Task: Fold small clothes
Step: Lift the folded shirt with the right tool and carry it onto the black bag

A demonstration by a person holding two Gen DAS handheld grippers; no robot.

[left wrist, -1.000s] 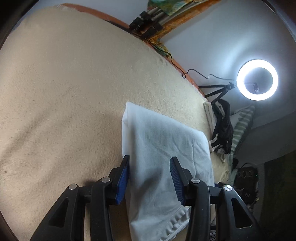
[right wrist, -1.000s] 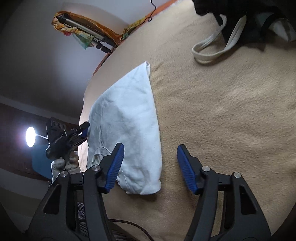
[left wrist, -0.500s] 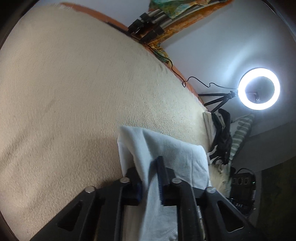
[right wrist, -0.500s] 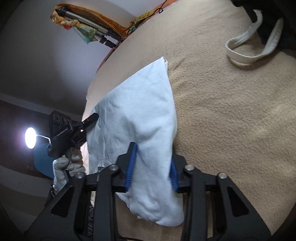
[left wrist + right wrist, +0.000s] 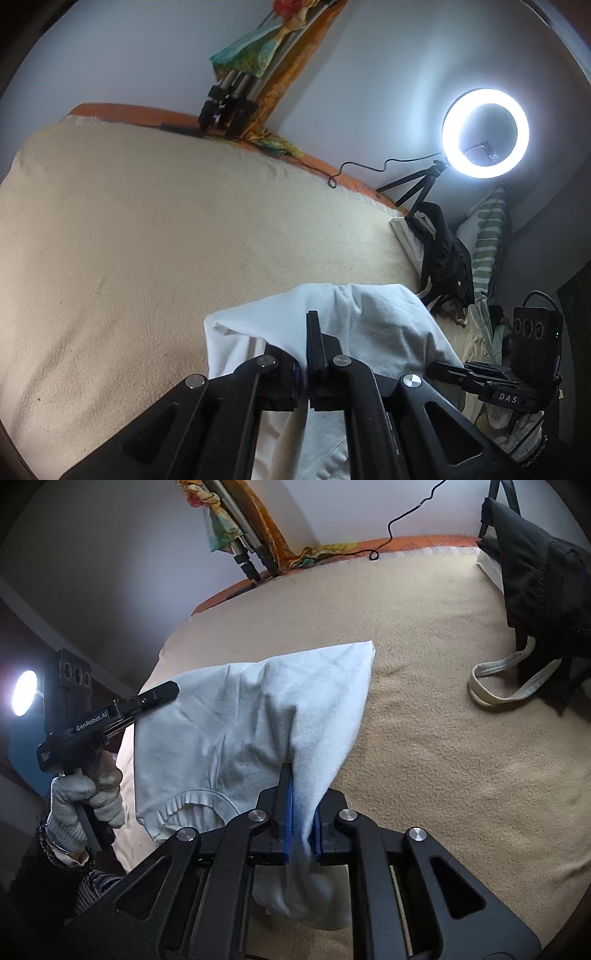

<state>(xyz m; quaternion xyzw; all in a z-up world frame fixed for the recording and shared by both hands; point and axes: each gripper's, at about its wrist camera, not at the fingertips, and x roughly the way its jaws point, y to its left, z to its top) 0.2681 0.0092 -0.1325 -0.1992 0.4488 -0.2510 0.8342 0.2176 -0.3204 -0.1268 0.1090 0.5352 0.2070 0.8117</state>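
A white garment (image 5: 251,716) lies partly lifted over the beige blanket (image 5: 436,701). My right gripper (image 5: 301,812) is shut on its near edge, cloth bunched between the blue pads. My left gripper (image 5: 303,354) is shut on the other near edge of the white garment (image 5: 369,317), which drapes over its fingers. The left gripper also shows in the right wrist view (image 5: 159,696), held by a gloved hand at the garment's left side. The right gripper also shows in the left wrist view (image 5: 447,371) at the garment's right side.
A black bag (image 5: 539,579) with cream straps sits at the blanket's far right. A lit ring light (image 5: 485,133) on a small tripod stands beside it. Folded tripod legs (image 5: 225,103) and a colourful cloth lean at the far wall. A striped pillow (image 5: 487,236) lies behind the bag.
Both grippers closed on the garment's near edge and lifted it off the blanket. The views tilted up, and the cloth now hangs bunched from the pads.
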